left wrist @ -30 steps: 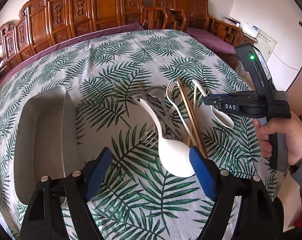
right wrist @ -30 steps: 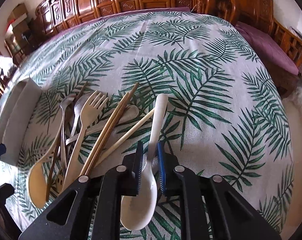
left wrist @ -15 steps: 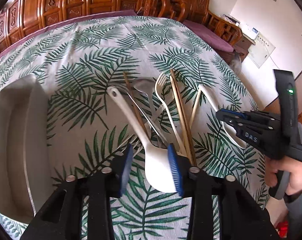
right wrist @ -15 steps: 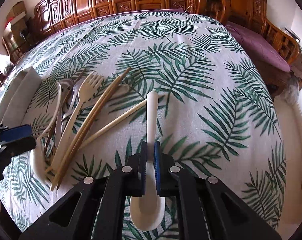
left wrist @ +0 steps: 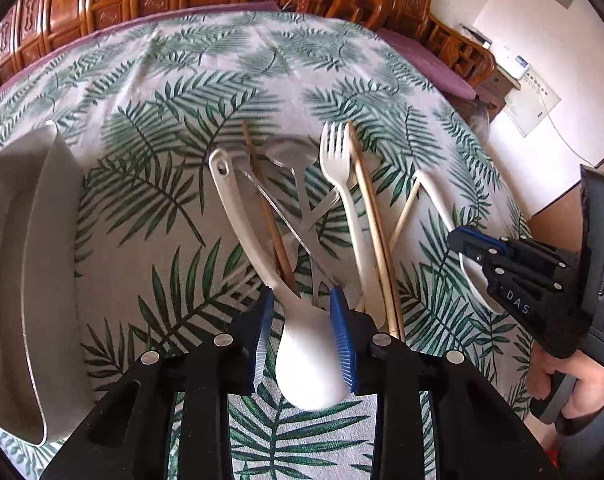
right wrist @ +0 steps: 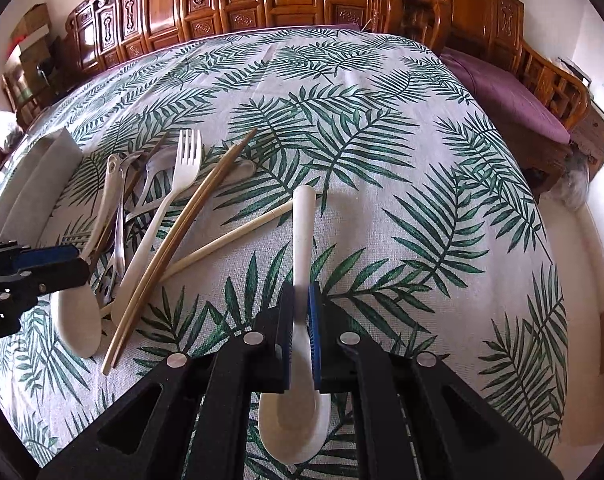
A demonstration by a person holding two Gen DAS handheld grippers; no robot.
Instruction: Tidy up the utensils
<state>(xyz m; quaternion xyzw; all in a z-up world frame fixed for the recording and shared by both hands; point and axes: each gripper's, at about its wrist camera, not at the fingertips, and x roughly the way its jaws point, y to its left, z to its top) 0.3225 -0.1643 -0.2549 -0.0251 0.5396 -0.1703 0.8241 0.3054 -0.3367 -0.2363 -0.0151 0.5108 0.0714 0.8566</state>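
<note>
Two spoons are in hand, none sorted: the right gripper (right wrist: pixel 301 320) has its jaws pinching a white spoon (right wrist: pixel 298 408), the left gripper (left wrist: pixel 303 336) has its jaws spread around another spoon (left wrist: pixel 309 360). The tray (left wrist: pixel 6 280) holds nothing; fork (left wrist: pixel 343 200) and chopsticks (left wrist: pixel 373 232) crowd the tabletop (left wrist: pixel 142 208).

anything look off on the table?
Nothing damaged or spilled. The utensils lie in a crossed heap, forks, spoons and chopsticks overlapping, beside the tray. That is just the unsorted pile.
</note>
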